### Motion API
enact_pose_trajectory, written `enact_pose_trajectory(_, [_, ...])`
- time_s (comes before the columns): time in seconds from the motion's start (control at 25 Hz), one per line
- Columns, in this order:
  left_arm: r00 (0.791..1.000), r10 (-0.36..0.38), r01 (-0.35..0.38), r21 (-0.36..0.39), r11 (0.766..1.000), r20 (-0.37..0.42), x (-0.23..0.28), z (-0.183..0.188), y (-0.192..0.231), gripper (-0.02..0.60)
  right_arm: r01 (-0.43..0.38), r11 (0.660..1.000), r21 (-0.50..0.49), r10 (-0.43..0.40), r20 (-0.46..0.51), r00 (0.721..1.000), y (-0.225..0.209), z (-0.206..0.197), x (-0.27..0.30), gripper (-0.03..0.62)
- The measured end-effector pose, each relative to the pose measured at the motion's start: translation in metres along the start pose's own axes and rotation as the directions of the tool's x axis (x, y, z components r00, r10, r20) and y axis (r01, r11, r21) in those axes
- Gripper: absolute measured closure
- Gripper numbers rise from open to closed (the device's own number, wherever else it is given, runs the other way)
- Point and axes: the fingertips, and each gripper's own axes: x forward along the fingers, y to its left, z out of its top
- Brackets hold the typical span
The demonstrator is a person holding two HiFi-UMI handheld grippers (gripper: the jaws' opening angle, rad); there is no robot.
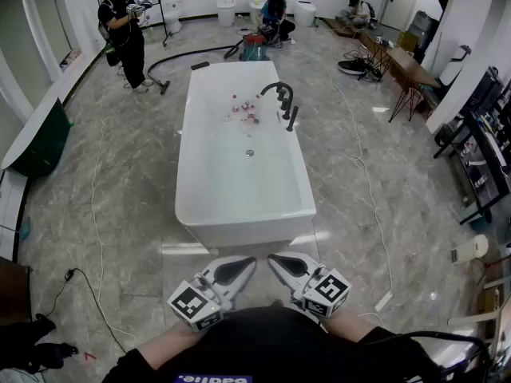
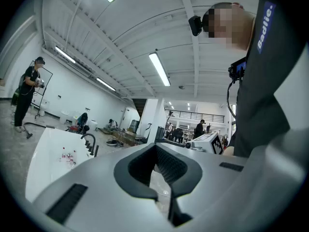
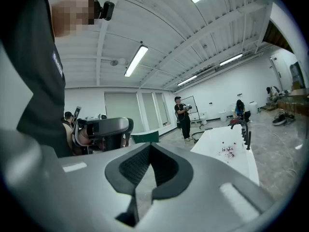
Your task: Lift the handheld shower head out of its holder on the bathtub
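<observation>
left gripper [image 1: 246, 263], right gripper [image 1: 276, 259] level, angled toward each other, fingers [image 2: 170, 166] closed

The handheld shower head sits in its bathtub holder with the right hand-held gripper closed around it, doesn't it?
No: in the head view the right hand-held gripper is shut empty, short of the bathtub; the rest holds.

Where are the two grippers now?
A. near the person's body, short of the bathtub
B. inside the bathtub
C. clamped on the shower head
A: the left gripper and right gripper are shut and empty by the body, short of the bathtub; the shower head stands untouched at its rim.
</observation>
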Motion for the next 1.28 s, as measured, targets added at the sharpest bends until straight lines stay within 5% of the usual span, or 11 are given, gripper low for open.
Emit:
enact_pose_trajectory(0.6, [1.000, 0.013, -0.013, 0.004, 1.000, 0.009, 0.017, -0.001, -0.002, 0.581, -0.013, 1.000, -0.013, 0.013, 0.031, 0.999, -0.013, 0.000, -0.009, 0.594])
enact_pose_trajectory(1.04, [0.995, 0.093, -0.094, 0.026, 0.995, 0.018, 0.057, -0.003, 0.005, 0.581, -0.001, 1.000, 0.010, 0.001, 0.017, 1.000, -0.073, -0.003, -0.032, 0.592])
enact_pose_trajectory(1.28, [0.994, 0.105, -0.105, 0.014, 0.994, 0.030, 0.085, 0.011, 0.045, 0.581, 0.021, 0.999, 0.025, -0.021, 0.017, 1.000, -0.122, 0.009, -0.013, 0.592])
